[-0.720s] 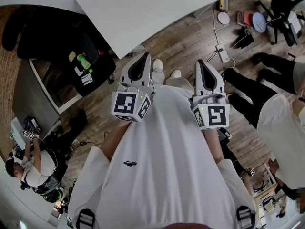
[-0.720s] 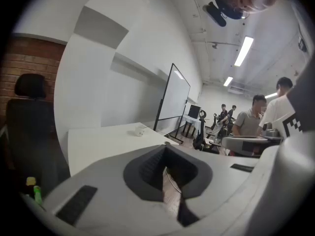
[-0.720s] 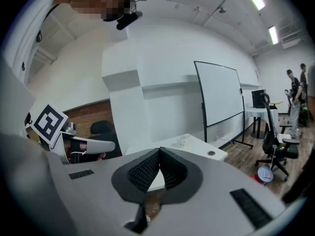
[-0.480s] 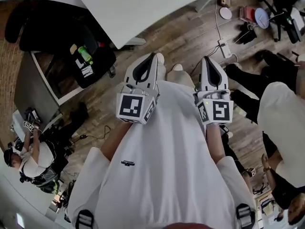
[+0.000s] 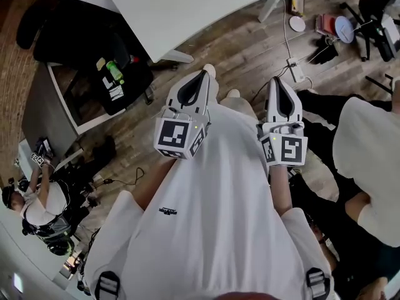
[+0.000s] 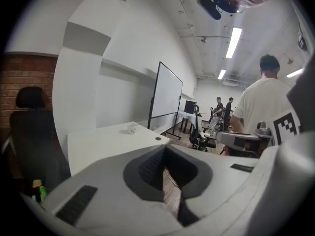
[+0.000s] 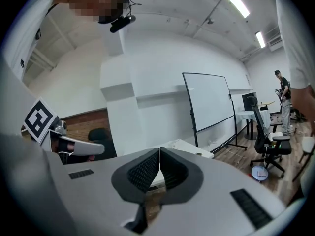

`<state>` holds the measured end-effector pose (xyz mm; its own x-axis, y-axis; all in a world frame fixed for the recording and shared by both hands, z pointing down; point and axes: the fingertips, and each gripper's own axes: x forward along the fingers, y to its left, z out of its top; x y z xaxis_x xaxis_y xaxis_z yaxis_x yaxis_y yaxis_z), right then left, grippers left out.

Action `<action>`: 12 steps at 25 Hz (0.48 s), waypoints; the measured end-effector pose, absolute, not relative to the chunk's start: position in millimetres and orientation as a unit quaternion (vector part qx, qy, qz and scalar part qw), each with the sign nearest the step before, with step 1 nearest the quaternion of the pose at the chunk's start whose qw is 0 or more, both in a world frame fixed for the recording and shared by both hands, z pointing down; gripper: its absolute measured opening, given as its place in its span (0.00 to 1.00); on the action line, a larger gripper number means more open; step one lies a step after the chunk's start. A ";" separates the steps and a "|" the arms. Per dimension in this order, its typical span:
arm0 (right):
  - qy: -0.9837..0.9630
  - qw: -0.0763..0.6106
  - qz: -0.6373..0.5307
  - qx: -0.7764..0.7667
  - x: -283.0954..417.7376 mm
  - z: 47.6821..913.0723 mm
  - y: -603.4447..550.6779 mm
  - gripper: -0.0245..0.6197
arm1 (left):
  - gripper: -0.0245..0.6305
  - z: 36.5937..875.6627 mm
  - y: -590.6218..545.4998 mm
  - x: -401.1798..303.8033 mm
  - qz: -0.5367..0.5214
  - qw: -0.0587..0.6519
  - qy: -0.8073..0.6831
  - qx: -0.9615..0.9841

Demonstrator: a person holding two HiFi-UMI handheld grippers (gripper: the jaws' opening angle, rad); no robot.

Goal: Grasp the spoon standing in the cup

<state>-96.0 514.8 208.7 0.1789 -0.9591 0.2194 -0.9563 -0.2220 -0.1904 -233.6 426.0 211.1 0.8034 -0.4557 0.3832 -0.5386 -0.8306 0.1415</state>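
Note:
A small white cup (image 6: 131, 129) stands far off on the white table (image 6: 103, 146) in the left gripper view; a thin stick rises from it, too small to identify. The head view shows the table (image 5: 187, 11) but no cup. I hold both grippers in front of my white shirt, away from the table. The pads of my left gripper (image 5: 201, 79) (image 6: 164, 170) meet, with nothing between them. My right gripper (image 5: 277, 84) (image 7: 159, 154) is shut and holds nothing. Each gripper shows in the other's view, the right gripper (image 6: 241, 140) and the left gripper (image 7: 74, 146).
A black office chair (image 5: 87, 42) and a dark bag with a green bottle (image 5: 114, 72) sit left of the table. Cables and a power strip (image 5: 294, 69) lie on the wooden floor. One person (image 5: 369, 149) stands close on my right, another (image 5: 37, 211) lower left. A whiteboard (image 6: 165, 95) stands behind the table.
The head view has shifted a little, so the table sits slightly further right and up. The person on the right has come closer. Both grippers stay shut before my torso.

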 end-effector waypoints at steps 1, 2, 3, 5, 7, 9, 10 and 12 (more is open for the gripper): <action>0.622 0.006 -0.146 -0.769 -94.5 207.6 513.6 0.03 | 0.06 209.8 424.8 -232.1 0.170 0.123 -0.262 0.942; 0.621 0.008 -0.146 -0.770 -92.3 206.8 512.2 0.03 | 0.06 209.1 423.9 -230.3 0.171 0.123 -0.261 0.942; 0.619 0.011 -0.146 -0.771 -89.3 206.3 510.5 0.03 | 0.06 209.4 422.9 -227.8 0.172 0.122 -0.260 0.942; 0.618 0.016 -0.147 -0.772 -80.9 208.2 505.1 0.03 | 0.06 213.6 419.0 -219.3 0.176 0.122 -0.258 0.942; 0.621 0.013 -0.150 -0.769 -69.9 214.5 497.4 0.03 | 0.06 221.5 413.3 -206.5 0.180 0.127 -0.256 0.941; 0.624 0.008 -0.153 -0.766 -58.0 222.9 487.4 0.03 | 0.06 230.9 405.0 -192.5 0.183 0.130 -0.252 0.941; 0.624 0.005 -0.154 -0.766 -52.3 226.9 480.7 0.03 | 0.06 235.3 398.6 -185.9 0.184 0.132 -0.249 0.942; 0.621 0.000 -0.157 -0.768 -41.4 233.9 463.5 0.03 | 0.06 242.3 380.6 -174.0 0.184 0.137 -0.244 0.942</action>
